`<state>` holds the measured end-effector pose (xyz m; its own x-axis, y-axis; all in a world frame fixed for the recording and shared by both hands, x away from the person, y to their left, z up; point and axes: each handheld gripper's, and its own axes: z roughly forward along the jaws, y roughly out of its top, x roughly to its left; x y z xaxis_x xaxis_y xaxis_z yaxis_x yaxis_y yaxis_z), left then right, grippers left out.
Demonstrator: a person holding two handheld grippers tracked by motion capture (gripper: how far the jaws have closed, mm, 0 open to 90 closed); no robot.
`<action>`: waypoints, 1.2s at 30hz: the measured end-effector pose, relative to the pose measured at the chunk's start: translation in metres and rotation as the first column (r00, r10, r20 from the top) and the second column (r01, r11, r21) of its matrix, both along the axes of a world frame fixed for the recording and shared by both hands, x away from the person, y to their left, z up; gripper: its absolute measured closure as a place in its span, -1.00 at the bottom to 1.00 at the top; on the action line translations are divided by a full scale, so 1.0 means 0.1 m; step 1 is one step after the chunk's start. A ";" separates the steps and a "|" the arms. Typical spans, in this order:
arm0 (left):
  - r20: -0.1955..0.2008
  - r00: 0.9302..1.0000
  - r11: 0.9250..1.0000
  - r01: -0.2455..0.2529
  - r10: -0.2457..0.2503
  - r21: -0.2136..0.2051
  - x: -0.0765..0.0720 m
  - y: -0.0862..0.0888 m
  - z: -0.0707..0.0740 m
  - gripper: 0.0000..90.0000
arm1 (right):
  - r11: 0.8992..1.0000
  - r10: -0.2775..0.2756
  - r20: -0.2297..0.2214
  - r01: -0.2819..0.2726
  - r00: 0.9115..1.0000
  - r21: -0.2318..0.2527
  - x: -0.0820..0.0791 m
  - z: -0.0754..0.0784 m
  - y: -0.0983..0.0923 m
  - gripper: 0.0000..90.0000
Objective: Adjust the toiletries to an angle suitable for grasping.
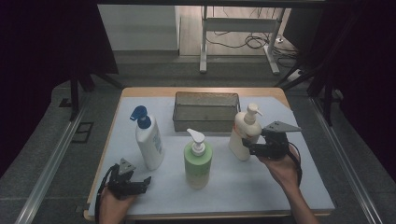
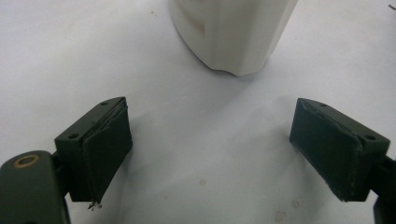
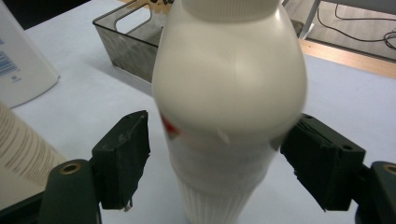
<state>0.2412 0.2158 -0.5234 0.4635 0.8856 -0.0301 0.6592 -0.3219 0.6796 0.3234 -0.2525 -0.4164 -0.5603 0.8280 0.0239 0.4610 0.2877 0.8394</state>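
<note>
1. High view: left gripper rests at the table's near-left edge, jaws wide apart with nothing between them, just before the blue-capped bottle.
2. Green bottle stands at centre; the basket sits behind it.
3. Right gripper has its jaws spread around the cream bottle; in the right gripper view a gap shows at the left pad, while contact at the right pad cannot be told.

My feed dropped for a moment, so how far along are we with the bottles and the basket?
Nothing looks done: the basket holds no bottle. In hand: the right tool has its jaws around the cream bottle, the left pad apart from it, so no firm grip. Left to do: the blue-pump bottle and the green bottle stand on the table; the left tool is open, holding nothing.
</note>
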 end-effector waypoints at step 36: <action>0.000 1.000 1.000 0.000 0.000 0.000 0.00 0.00 0.00 -0.73 | 0.999 -0.046 0.009 0.046 0.999 -0.018 0.16 0.09 0.26 -0.18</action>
